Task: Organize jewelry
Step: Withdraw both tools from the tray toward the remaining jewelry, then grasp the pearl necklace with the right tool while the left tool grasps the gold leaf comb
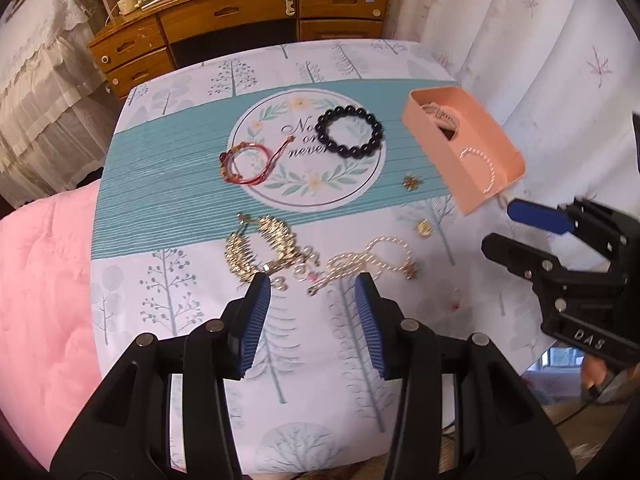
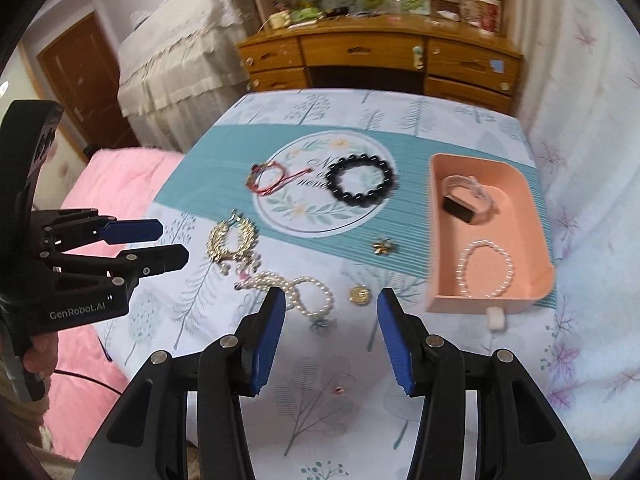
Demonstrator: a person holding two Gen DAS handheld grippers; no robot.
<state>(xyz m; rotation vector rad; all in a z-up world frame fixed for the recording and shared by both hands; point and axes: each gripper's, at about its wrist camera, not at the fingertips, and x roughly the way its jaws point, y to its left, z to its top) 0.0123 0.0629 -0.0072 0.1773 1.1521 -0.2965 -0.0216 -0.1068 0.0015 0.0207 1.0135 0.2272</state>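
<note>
Lying lengthwise, peach tray (image 2: 536, 216) opens nearward.

I see a wooden dresser (image 2: 380, 56) with cluttered top against the far wall, white leaf-print curtains (image 1: 540, 40) on the right, a brown door (image 2: 80, 80) left, soft daylight throughout.

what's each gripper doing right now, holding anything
left gripper: open, holding nothing, above the jewelry on the table.
right gripper: open, holding nothing.
</note>
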